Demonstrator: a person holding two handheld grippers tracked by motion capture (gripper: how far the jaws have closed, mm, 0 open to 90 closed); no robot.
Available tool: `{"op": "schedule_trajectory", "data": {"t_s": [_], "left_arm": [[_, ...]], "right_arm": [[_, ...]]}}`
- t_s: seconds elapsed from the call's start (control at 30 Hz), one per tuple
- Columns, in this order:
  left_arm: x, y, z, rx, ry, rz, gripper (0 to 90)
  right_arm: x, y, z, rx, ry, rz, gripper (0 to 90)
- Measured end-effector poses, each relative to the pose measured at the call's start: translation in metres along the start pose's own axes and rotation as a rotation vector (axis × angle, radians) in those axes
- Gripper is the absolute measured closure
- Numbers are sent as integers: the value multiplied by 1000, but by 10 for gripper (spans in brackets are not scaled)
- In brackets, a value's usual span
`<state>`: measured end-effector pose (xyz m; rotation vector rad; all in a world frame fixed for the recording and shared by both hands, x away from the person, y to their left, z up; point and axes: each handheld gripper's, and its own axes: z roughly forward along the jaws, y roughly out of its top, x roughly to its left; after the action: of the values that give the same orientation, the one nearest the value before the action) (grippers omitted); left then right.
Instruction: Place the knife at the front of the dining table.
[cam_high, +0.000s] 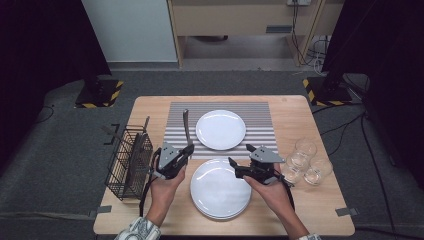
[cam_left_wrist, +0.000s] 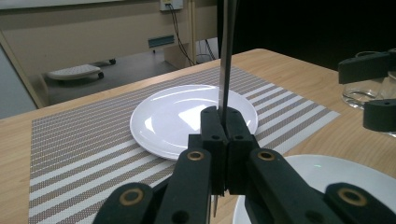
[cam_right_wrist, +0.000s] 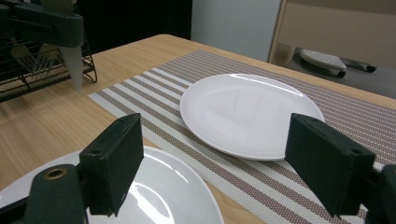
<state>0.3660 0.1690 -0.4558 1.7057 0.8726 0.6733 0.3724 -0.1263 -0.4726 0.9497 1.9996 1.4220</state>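
Table setting partly done, by the look of it: plate (cam_high: 220, 129) laid on mat (cam_high: 175, 135), stack (cam_high: 220, 189) near front edge. Left gripper (cam_high: 187, 151) clenched on knife (cam_high: 186, 125), held upright just left of plate, not yet laid down. Right gripper (cam_high: 239, 162) released, empty, hovering over stack's far rim. Bare mat left of plate for the knife; rack (cam_high: 129, 162) farther left, glasses (cam_high: 306, 162) right, both to be kept clear of.

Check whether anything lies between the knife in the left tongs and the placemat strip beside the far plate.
Nothing visible blocks it. The left tongs hold the knife upright over the striped placemat, left of the far plate; that strip looks bare. The wire basket stands off to the side.
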Motion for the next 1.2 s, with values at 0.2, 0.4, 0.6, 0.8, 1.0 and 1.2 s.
{"op": "schedule_trajectory", "data": {"t_s": [0.2, 0.4, 0.6, 0.8, 1.0, 1.2], "left_arm": [[6, 2, 7, 5, 26, -14, 887], [11, 5, 15, 7, 56, -23, 887], [17, 7, 24, 28, 87, -36, 887], [25, 2, 33, 48, 119, -53, 887], [32, -5, 44, 73, 153, -62, 887], [40, -6, 49, 92, 181, -63, 887]], "right_arm": [[-2, -1, -2, -3, -6, 0, 193], [-3, -2, -3, -9, -9, 13, 194], [-5, -2, -4, -13, -11, 19, 194], [-6, -2, -6, -15, -11, 26, 196], [-6, -2, -7, -19, -11, 32, 198], [-7, -1, -7, -25, -14, 39, 199]]}}
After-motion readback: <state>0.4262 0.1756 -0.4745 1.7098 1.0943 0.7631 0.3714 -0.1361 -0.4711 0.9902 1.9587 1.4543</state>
